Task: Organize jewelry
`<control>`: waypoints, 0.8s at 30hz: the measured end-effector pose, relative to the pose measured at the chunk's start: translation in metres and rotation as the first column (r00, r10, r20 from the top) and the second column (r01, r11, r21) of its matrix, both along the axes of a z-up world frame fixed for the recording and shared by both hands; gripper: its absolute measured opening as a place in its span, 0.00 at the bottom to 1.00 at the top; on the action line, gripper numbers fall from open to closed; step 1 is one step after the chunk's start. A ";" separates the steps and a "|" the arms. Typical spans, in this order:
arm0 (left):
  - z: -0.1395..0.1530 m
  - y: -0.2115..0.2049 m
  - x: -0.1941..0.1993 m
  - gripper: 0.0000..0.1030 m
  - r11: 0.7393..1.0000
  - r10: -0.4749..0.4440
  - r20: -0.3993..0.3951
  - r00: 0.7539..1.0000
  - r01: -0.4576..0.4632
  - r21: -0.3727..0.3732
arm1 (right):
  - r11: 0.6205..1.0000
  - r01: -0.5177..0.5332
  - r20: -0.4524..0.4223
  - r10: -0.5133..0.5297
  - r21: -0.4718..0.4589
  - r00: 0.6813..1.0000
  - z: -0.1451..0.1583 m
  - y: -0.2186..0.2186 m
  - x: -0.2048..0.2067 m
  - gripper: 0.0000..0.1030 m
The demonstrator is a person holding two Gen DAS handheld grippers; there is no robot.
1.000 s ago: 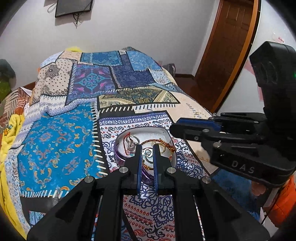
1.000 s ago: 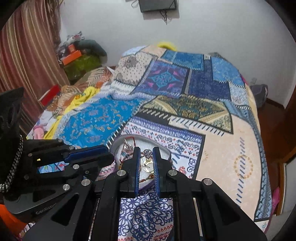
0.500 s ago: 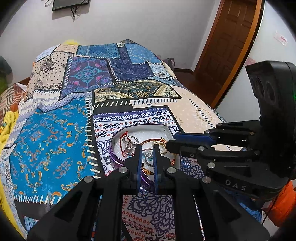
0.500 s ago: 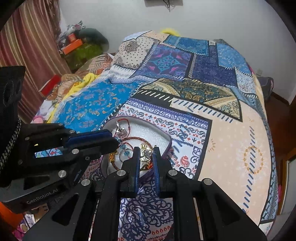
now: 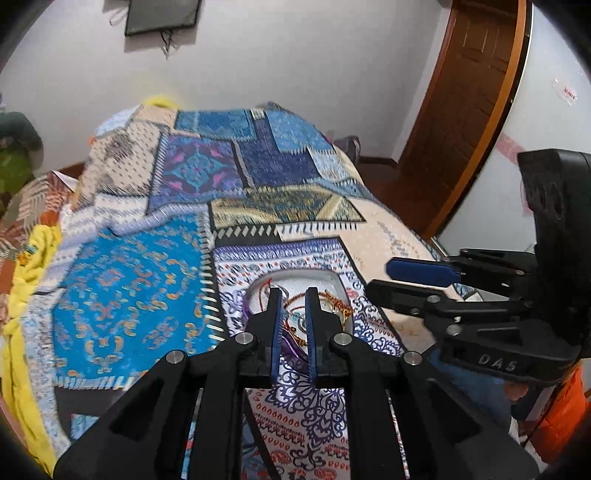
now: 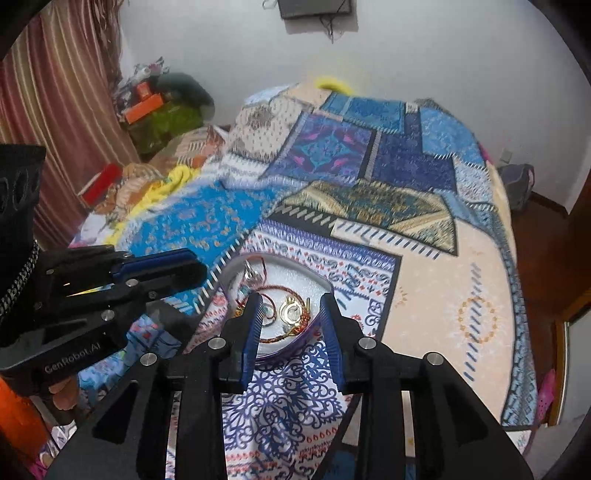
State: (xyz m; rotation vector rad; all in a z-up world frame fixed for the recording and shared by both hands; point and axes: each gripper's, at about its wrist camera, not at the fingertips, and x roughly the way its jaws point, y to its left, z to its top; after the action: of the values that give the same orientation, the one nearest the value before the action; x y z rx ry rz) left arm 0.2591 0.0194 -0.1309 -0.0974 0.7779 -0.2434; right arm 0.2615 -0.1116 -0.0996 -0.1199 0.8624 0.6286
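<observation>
- Right gripper (image 6: pixel 290 306): its jaws have spread since half a second ago, from a narrow slit to a wide gap, and hold nothing. Through the gap show a gold ring (image 6: pixel 291 309) and a red cord bracelet (image 6: pixel 280 334).
- Left gripper (image 5: pixel 291 300): jaws still close together with a narrow gap, as before. Purple cord shows between the pads, but I cannot tell whether it is pinched or merely behind them.
- Both grippers have drawn back a little from the tray (image 6: pixel 295 267); the views are blurred with motion.
- Jewelry sits in the white, purple-rimmed tray, which lies on the white and purple patterned patch of the bedspread (image 6: pixel 424 295), just ahead of both grippers. Tray unmoved.
- Left view: right gripper seen side-on at right, its blue pad (image 5: pixel 421 271) beside the tray (image 5: pixel 328 277).
- Surface: a bed under a patchwork bedspread of blue, cream and gold.
- Room: white wall, a dark screen (image 5: pixel 162 14) mounted high, a brown wooden door (image 5: pixel 469 92) at right, striped curtains (image 6: pixel 55 110) at left, cluttered clothes and boxes beside the bed.
</observation>
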 end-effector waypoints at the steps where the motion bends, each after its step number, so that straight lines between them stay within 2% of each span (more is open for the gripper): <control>1: 0.005 0.001 -0.004 0.09 1.000 0.007 0.013 1.000 -0.007 0.004 | 1.000 0.005 0.014 -0.005 0.008 1.000 0.007 -0.002 -0.004 0.28; 7: 0.057 0.000 -0.043 0.09 0.999 0.041 0.136 0.990 -0.044 0.021 | 0.997 0.043 0.149 -0.052 0.058 0.987 0.059 -0.014 -0.040 0.28; 10: 0.086 -0.003 -0.071 0.10 0.998 0.053 0.220 0.974 -0.061 0.027 | 0.992 0.066 0.247 -0.090 0.104 0.965 0.095 -0.022 -0.072 0.28; 15: 0.130 -0.009 -0.126 0.23 0.996 0.076 0.365 0.928 -0.091 0.023 | 0.982 0.090 0.400 -0.150 0.165 0.904 0.140 -0.031 -0.130 0.28; 16: 0.138 -0.010 -0.139 0.29 0.994 0.085 0.401 0.912 -0.103 0.021 | 0.981 0.092 0.421 -0.157 0.171 0.893 0.145 -0.032 -0.138 0.28; 17: 0.145 -0.011 -0.152 0.40 0.993 0.098 0.433 0.896 -0.118 0.021 | 0.979 0.090 0.450 -0.165 0.183 0.877 0.152 -0.033 -0.151 0.32; 18: 0.149 -0.011 -0.162 0.46 0.991 0.110 0.460 0.881 -0.134 0.021 | 0.978 0.086 0.470 -0.167 0.189 0.867 0.156 -0.034 -0.160 0.37; 19: 0.155 -0.012 -0.175 0.57 0.987 0.126 0.497 0.859 -0.157 0.021 | 0.976 0.086 0.497 -0.178 0.202 0.849 0.162 -0.035 -0.174 0.51; 20: 0.159 -0.014 -0.187 0.62 0.985 0.135 0.527 0.839 -0.173 0.022 | 0.972 0.092 0.517 -0.193 0.215 0.834 0.165 -0.037 -0.182 0.62; 22: 0.165 -0.016 -0.205 0.67 0.980 0.147 0.564 0.813 -0.196 0.026 | 0.964 0.115 0.557 -0.235 0.241 0.797 0.169 -0.040 -0.202 0.69; 24: 0.168 -0.017 -0.220 0.73 0.977 0.162 0.585 0.794 -0.214 0.020 | 0.955 0.138 0.570 -0.268 0.261 0.777 0.170 -0.042 -0.214 0.70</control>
State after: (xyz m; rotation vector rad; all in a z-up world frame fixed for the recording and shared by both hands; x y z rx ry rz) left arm 0.0391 0.0027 0.0373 -0.0144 0.1573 -0.0386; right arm 0.0475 -0.1539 0.0701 -0.0309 0.1787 0.4274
